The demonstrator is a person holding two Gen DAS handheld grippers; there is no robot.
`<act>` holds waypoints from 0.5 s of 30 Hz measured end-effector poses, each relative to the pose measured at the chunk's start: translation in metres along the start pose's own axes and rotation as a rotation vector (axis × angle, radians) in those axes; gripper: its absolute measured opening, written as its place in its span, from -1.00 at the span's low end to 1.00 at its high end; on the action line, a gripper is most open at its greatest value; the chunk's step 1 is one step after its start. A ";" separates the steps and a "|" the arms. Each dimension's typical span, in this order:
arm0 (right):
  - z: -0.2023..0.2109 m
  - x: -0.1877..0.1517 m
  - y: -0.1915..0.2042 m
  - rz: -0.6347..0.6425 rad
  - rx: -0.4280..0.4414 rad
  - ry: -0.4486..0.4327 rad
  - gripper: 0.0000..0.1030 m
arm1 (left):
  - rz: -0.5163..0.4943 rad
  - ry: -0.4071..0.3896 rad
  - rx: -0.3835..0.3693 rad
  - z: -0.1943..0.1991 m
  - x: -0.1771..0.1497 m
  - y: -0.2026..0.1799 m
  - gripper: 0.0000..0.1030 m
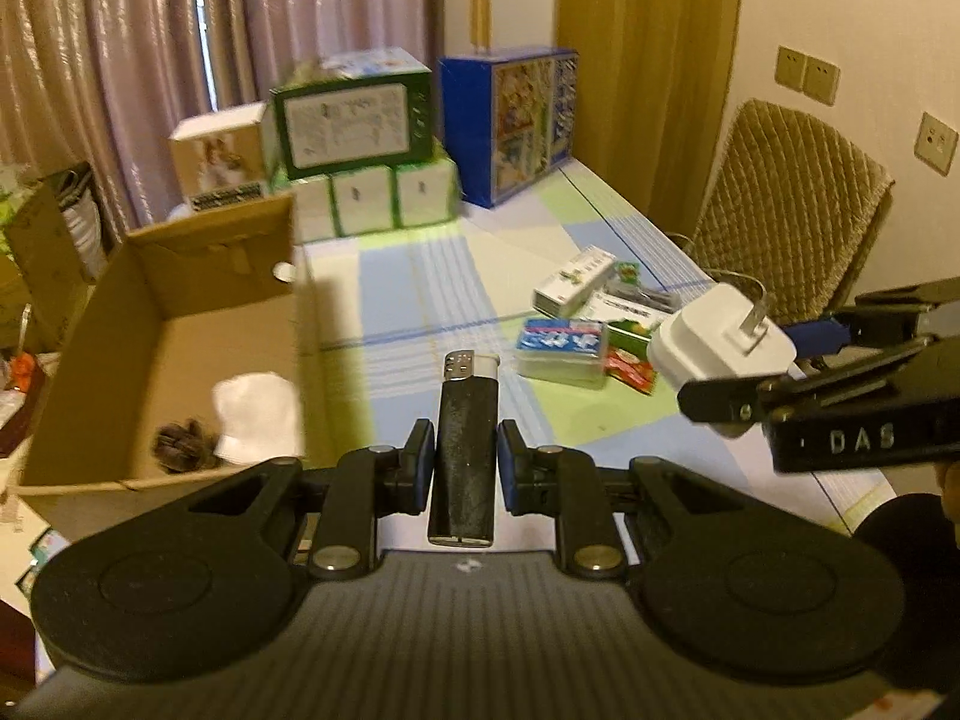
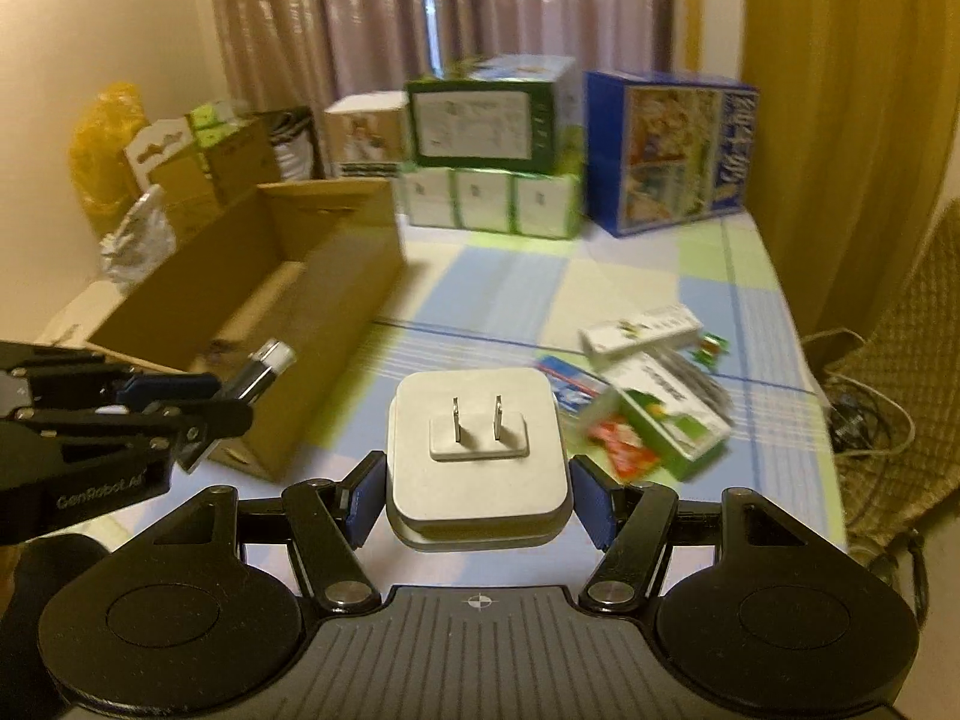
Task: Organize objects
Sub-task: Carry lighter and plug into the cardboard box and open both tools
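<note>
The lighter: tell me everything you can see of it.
The lighter is a slim black body, plastic by the look, with a perforated metal hood and a white collar at its top. It is clamped between the blue pads of the left gripper, pointing away from the camera, held in the air above the table. Only the pads touch it. The right wrist view shows its top near the cardboard box.

Pale curtains (image 1: 120, 60) hang at the back, with a mustard drape (image 1: 648, 78) to the right. A quilted chair (image 1: 792, 210) stands just beside the table edge, cables (image 2: 864, 420) tangled at its foot, and wall sockets (image 1: 807, 75) sit above it. A yellow bag (image 2: 105, 138) slumps far left.
</note>
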State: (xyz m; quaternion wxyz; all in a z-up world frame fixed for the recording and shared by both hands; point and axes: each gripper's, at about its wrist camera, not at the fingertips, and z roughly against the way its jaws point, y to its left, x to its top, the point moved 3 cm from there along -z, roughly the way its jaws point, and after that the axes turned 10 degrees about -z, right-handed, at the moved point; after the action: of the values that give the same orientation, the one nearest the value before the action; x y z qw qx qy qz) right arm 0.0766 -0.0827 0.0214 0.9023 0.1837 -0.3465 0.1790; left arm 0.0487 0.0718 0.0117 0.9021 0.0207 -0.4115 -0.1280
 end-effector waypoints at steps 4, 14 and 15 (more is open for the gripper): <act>-0.004 0.009 0.030 0.038 0.036 -0.003 0.20 | 0.027 -0.019 0.029 0.017 0.002 0.029 -0.65; -0.039 0.043 0.105 0.089 0.166 0.018 0.20 | 0.083 -0.020 0.120 0.034 0.001 0.119 -0.66; -0.044 0.047 0.113 0.093 0.177 0.020 0.20 | 0.090 -0.015 0.126 0.032 0.000 0.128 -0.66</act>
State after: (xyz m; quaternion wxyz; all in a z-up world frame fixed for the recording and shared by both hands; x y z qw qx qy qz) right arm 0.0836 0.0447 0.0467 0.8768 0.2445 -0.3283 0.2524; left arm 0.0519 0.1979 0.0512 0.9007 0.0578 -0.4262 -0.0616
